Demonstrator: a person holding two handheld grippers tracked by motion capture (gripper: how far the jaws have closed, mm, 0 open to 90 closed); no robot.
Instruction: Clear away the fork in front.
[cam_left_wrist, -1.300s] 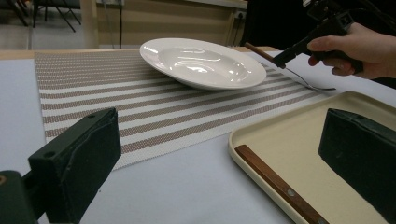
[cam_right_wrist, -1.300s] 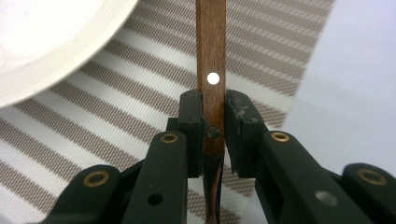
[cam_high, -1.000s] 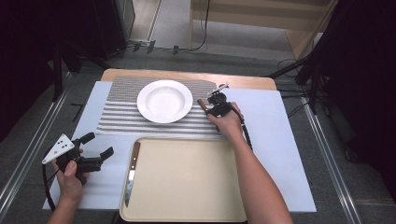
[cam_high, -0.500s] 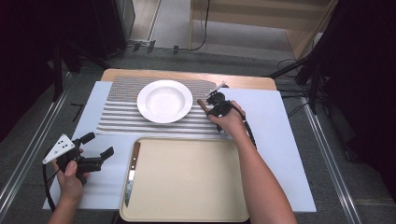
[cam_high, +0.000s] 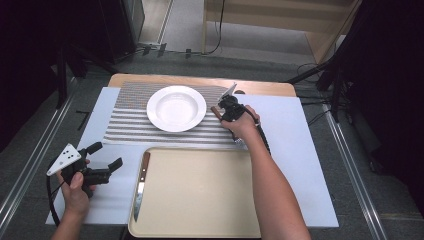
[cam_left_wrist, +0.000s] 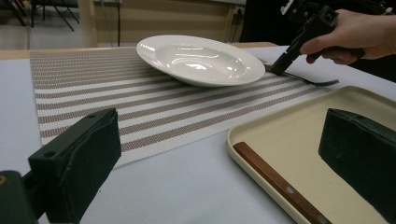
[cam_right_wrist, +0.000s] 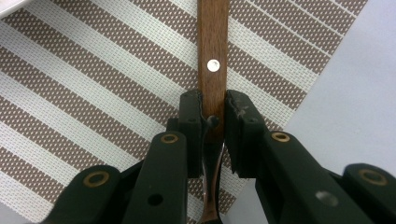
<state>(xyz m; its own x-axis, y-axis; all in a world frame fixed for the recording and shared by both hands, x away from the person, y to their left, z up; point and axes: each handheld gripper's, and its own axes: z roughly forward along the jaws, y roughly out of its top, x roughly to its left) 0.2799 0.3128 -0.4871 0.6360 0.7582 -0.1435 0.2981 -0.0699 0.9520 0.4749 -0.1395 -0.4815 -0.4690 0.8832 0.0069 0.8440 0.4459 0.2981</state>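
Note:
My right gripper (cam_right_wrist: 214, 105) is shut on the wooden handle of a fork (cam_right_wrist: 213, 46), just below its rivet. The fork lies on the striped placemat (cam_right_wrist: 93, 70) near its corner. In the high view the right gripper (cam_high: 221, 111) sits just right of the white plate (cam_high: 176, 108). The left gripper view shows the fork's tines (cam_left_wrist: 322, 83) low over the mat behind the plate (cam_left_wrist: 201, 58). My left gripper (cam_high: 106, 155) is open with nothing between its jaws, level over the white sheet left of the tray (cam_high: 200, 155). A wooden-handled knife (cam_high: 141, 185) lies along the tray's left side.
The placemat (cam_high: 125, 120) covers the far left of the table, on a white sheet (cam_high: 300, 150). The beige tray (cam_left_wrist: 299, 126) holds the knife (cam_left_wrist: 275, 182) at its near edge. Metal rails run along both sides of the table.

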